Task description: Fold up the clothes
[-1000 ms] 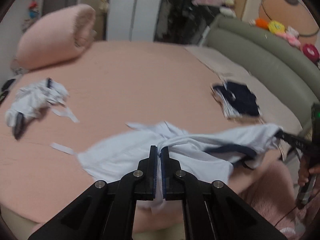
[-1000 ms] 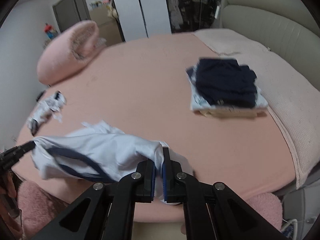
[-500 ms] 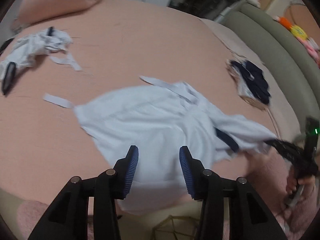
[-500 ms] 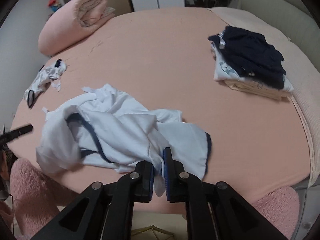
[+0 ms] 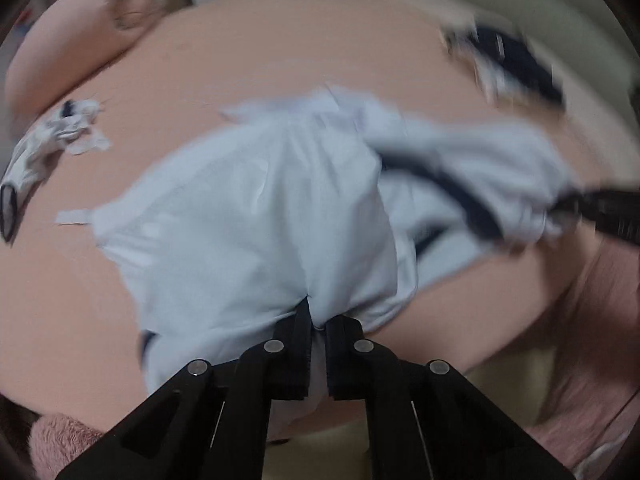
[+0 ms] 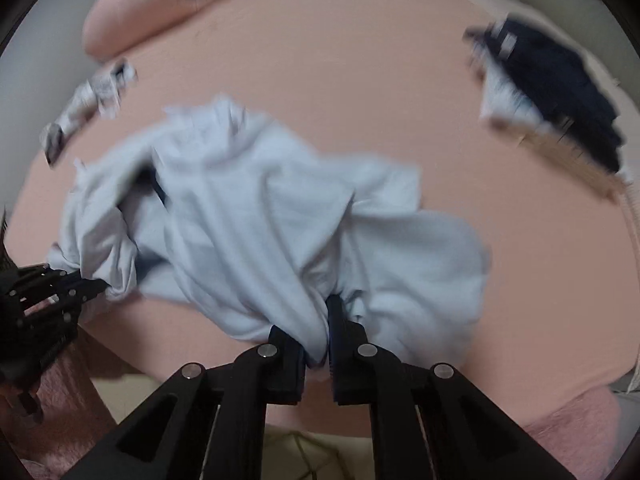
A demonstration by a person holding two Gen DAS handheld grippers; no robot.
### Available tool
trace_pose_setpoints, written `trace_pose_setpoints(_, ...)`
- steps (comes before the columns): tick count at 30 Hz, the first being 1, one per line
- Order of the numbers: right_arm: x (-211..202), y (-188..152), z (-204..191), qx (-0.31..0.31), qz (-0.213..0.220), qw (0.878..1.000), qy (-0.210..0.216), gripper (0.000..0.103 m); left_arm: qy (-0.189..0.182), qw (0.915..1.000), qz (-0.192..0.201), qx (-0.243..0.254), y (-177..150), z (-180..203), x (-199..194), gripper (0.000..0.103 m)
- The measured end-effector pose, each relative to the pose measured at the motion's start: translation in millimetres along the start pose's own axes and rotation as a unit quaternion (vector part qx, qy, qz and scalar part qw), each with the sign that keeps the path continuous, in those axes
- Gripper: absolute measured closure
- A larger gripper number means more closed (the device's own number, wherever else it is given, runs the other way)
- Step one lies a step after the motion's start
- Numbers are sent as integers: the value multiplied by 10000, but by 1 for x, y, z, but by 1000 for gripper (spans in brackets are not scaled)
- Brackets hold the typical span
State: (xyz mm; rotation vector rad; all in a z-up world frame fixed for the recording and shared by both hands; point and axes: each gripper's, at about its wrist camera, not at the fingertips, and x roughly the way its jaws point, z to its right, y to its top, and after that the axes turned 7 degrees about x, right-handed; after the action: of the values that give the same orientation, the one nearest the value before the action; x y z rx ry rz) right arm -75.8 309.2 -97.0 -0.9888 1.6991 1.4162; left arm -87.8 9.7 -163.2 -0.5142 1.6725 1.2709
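A white garment with dark navy trim [image 5: 260, 208] lies rumpled on the pink bed [image 5: 280, 48] near its front edge. My left gripper [image 5: 318, 326] is closing tight on a fold of the garment's near hem, with cloth bunched between the pads. In the right wrist view the same garment [image 6: 260, 208] spreads in front of my right gripper [image 6: 324, 320], which is shut on another part of its near edge. Each gripper shows in the other's view: the right gripper [image 5: 592, 208] at the garment's right end, the left gripper [image 6: 80, 286] at its left end. Both views are motion-blurred.
A folded stack topped with dark navy clothes [image 6: 552, 92] sits at the bed's right side. A crumpled white and dark cloth [image 5: 52, 136] lies at the far left. A rolled pink blanket [image 6: 148, 12] is at the back left. Pink fluffy rug [image 6: 572, 420] lies below the bed edge.
Both grippers came down toward the bed with the garment. The left gripper let go, stood open half a second ago, and is now shut on the near hem. The right kept its grip.
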Motion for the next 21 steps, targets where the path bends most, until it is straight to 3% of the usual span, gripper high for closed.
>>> trace_pose_setpoints(3,-39,22,15,367,696,9968,146,97,386,9974,448,-411,23,-45,-28,96)
trace_pose_setpoints(5,-41,42,27,781,874,9931,-32,96,485,9951,280,-814,33,-79,-18,95)
trace_pose_setpoints(7,-8,52,33,674,485,9958,-381,96,477,9908,-296,-1235,34,-100,1,95)
trace_pose_setpoints(8,3,51,33,645,239,9964,-499,96,360,9912,-249,-1248,32,-101,-3,95)
trace_pose_setpoints(9,12,49,32,628,-13,9962,-603,96,217,9930,-60,-1160,29,-98,-11,95)
trace_pose_setpoints(11,-1,34,32,773,165,9968,-91,95,230,9956,138,-893,22,-90,-25,93)
trace_pose_setpoints(12,-5,28,29,715,198,9972,-30,95,170,9966,112,-793,18,-87,-26,91)
trace_pose_setpoints(14,-10,20,22,527,242,9983,-36,94,-16,9982,65,-602,14,-80,-21,90)
trace_pose_setpoints(17,-9,13,15,294,307,9990,-128,92,55,9996,200,-212,19,-64,-11,90)
trace_pose_setpoints(21,5,18,10,260,128,9993,-226,81,81,9997,203,-124,39,-56,1,76)
